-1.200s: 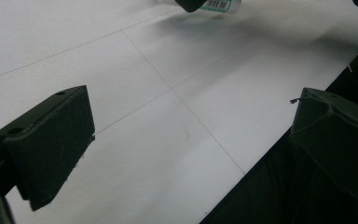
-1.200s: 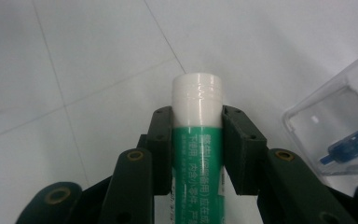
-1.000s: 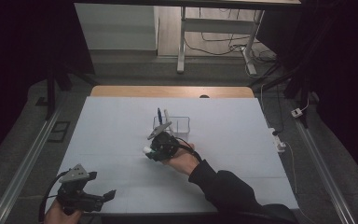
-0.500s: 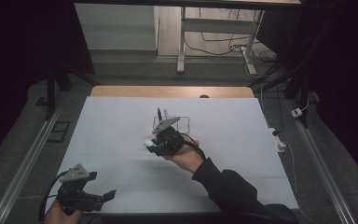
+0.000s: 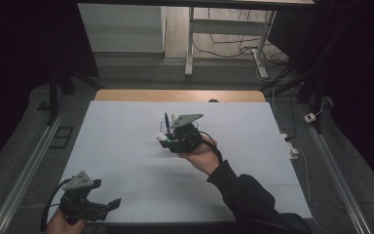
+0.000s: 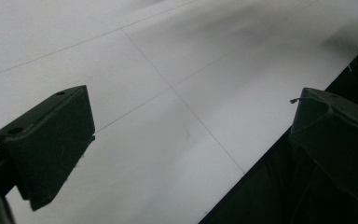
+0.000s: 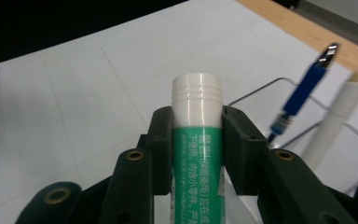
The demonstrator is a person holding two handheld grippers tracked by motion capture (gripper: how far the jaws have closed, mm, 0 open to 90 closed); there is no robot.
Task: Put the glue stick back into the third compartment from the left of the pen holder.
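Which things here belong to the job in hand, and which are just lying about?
In the job:
- green glue stick with white cap, clamped in the right gripper
- clear holder, blue pen inside

Lying about:
- left gripper, open, idle
- white power strip

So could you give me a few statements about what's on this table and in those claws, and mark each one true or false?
1. The right claw grips a green glue stick with a white cap. True.
2. The left claw holds a blue pen. False: its jaws stand apart over the white table, with nothing between them.
3. A blue pen stands in a clear container beside the glue stick. True.
4. The glue stick lies flat on the table. False: it is clamped between the right claw's jaws.
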